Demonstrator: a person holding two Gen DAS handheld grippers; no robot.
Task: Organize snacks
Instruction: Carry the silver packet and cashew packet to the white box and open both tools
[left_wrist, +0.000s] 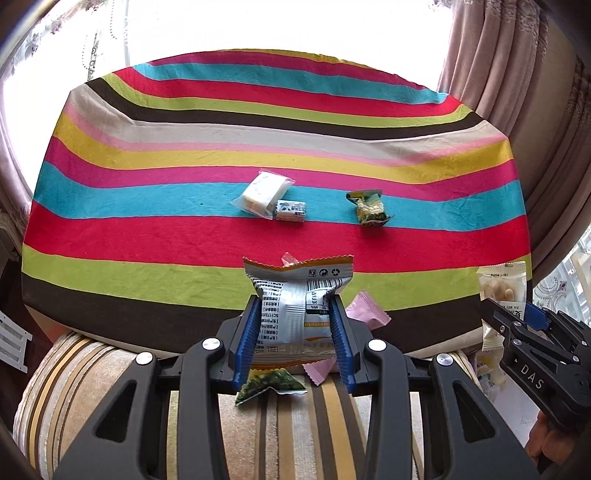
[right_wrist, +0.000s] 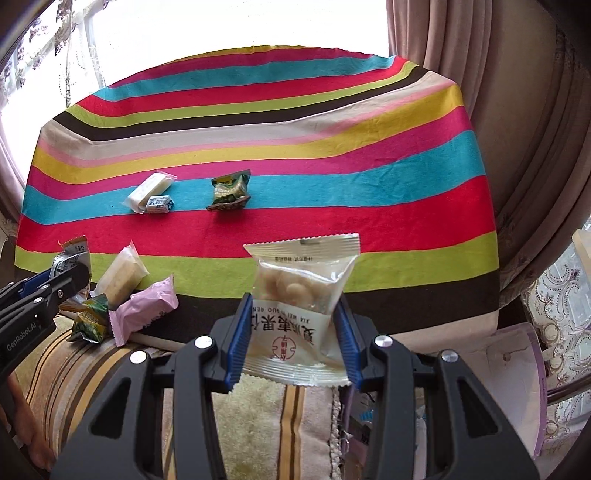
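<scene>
My left gripper (left_wrist: 297, 306) is shut on a silver and orange snack packet (left_wrist: 295, 306), held over the near edge of the striped table (left_wrist: 147, 240). My right gripper (right_wrist: 295, 310) is shut on a clear white nut packet (right_wrist: 301, 306), also near the table's front edge; it shows at the right of the left wrist view (left_wrist: 500, 291). On the blue stripe lie a white snack bar (left_wrist: 263, 192), a small blue-white candy (left_wrist: 291, 210) touching it, and a green packet (left_wrist: 369, 207).
On the striped cushion (right_wrist: 92, 369) below the table edge lie a pink packet (right_wrist: 144, 310), a green packet (right_wrist: 90, 319) and a pale bar (right_wrist: 120, 277). Curtains (right_wrist: 517, 147) hang at the right. A white plastic container (right_wrist: 517, 369) stands at lower right.
</scene>
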